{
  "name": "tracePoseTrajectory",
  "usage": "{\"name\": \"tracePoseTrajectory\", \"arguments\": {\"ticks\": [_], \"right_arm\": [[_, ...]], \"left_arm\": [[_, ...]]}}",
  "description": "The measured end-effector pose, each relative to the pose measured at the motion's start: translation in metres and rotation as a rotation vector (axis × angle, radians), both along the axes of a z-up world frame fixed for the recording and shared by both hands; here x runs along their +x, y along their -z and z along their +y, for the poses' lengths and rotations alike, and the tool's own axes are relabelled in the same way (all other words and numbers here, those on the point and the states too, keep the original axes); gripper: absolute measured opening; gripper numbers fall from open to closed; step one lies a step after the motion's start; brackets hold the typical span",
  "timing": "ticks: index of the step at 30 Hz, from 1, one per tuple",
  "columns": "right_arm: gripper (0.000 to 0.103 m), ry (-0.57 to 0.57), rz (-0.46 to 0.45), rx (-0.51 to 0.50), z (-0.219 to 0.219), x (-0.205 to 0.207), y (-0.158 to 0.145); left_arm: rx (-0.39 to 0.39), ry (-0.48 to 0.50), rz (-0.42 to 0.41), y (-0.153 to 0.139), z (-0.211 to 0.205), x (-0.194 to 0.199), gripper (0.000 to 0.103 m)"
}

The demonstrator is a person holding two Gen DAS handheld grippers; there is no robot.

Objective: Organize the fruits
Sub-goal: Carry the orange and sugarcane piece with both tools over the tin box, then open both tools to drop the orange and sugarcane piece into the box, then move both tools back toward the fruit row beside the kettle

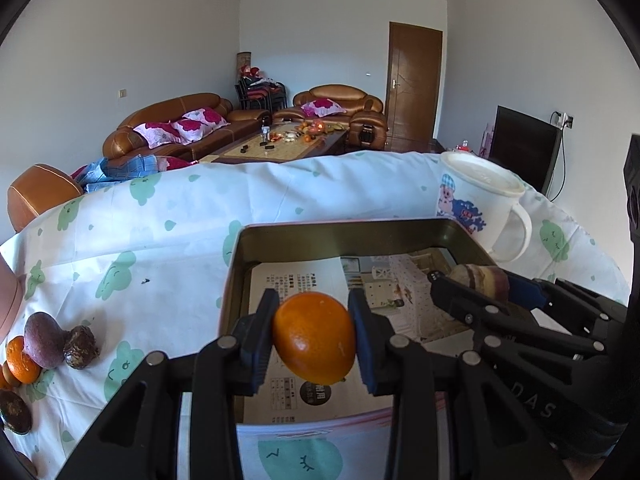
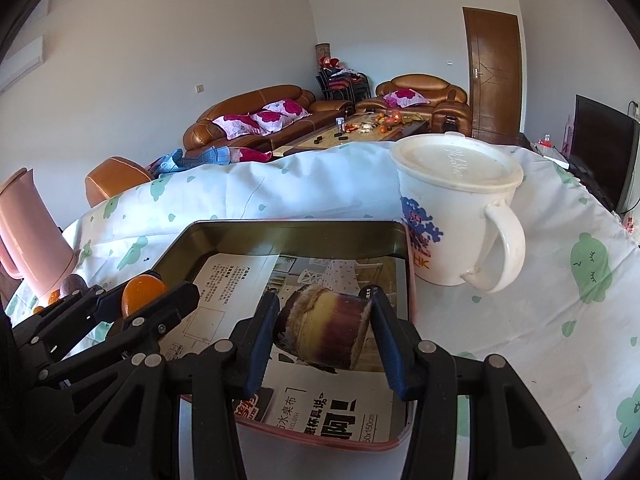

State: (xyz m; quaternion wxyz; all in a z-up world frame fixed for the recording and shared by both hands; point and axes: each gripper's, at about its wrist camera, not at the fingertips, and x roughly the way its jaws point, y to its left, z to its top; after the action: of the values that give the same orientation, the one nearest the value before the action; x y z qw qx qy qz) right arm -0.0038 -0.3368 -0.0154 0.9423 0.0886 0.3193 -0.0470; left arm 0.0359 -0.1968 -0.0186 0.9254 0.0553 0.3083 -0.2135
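Your left tool [image 1: 314,338] clamps an orange [image 1: 315,338] and your right tool [image 2: 325,334] a cane piece [image 2: 324,332] over the tin [image 1: 460,236], which holds no fruit yet; 5-odd fruits [image 1: 60,344] remain on the surface [image 1: 160,248].

Table under cloud-print cloth [image 1: 168,248]. Tin tray [image 1: 236,264] centre; lidded mug [image 2: 452,216] right of tray, loose fruit [image 1: 48,344] and pink jug [image 2: 28,232] left.

Sugarcane piece [image 2: 326,330] between hand-held gripper [image 2: 322,336] pads

Left gripper [image 1: 314,338] and right gripper [image 2: 325,334], both clamped, angled downward.
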Motion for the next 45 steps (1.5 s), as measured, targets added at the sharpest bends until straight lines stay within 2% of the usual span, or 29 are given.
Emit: {"name": "tracePoseTrajectory", "arguments": {"ticks": [7, 12, 16, 18, 21, 22, 25, 31, 32, 33, 34, 37, 42, 45], "right_arm": [[0.050, -0.011, 0.005, 0.011, 0.001, 0.001, 0.001], [0.056, -0.006, -0.004, 0.029, 0.000, 0.000, 0.001], [0.058, 0.007, -0.037, 0.057, -0.004, -0.005, -0.002], [0.066, 0.028, -0.077, 0.061, -0.007, -0.010, -0.006], [0.076, 0.089, -0.162, 0.047, -0.014, -0.023, -0.016], [0.078, 0.108, -0.190, 0.042, -0.015, -0.026, -0.019], [0.082, 0.157, -0.259, 0.020, -0.017, -0.035, -0.026], [0.082, 0.187, -0.391, -0.091, -0.002, -0.048, -0.037], [0.086, 0.193, -0.424, -0.116, 0.001, -0.054, -0.040], [0.095, 0.196, -0.459, -0.138, 0.005, -0.058, -0.041], [0.099, 0.192, -0.475, -0.157, 0.009, -0.059, -0.041], [0.099, 0.166, -0.460, -0.172, 0.015, -0.057, -0.042], [0.099, 0.171, -0.456, -0.168, 0.021, -0.061, -0.042], [0.099, 0.176, -0.463, -0.155, 0.024, -0.067, -0.042]], "left_arm": [[0.002, -0.002, 0.032, 0.005, -0.001, 0.005, 0.038], [0.002, -0.027, 0.034, 0.006, 0.002, 0.006, 0.040], [-0.012, -0.073, 0.004, 0.001, 0.008, 0.002, 0.059], [-0.029, -0.095, -0.013, -0.002, 0.014, -0.002, 0.069], [-0.041, -0.162, -0.077, -0.011, 0.025, -0.010, 0.100], [-0.059, -0.174, -0.109, -0.015, 0.030, -0.014, 0.103], [-0.087, -0.170, -0.142, -0.022, 0.038, -0.021, 0.103], [-0.026, -0.249, -0.195, -0.021, 0.050, -0.025, 0.103], [-0.010, -0.265, -0.212, -0.022, 0.052, -0.026, 0.103], [0.005, -0.278, -0.233, -0.022, 0.055, -0.028, 0.103], [0.025, -0.291, -0.256, -0.021, 0.057, -0.030, 0.103], [0.054, -0.309, -0.278, -0.021, 0.063, -0.034, 0.103], [-0.017, -0.339, -0.269, -0.022, 0.085, -0.040, 0.103], [-0.033, -0.357, -0.261, -0.021, 0.092, -0.042, 0.103]]}}
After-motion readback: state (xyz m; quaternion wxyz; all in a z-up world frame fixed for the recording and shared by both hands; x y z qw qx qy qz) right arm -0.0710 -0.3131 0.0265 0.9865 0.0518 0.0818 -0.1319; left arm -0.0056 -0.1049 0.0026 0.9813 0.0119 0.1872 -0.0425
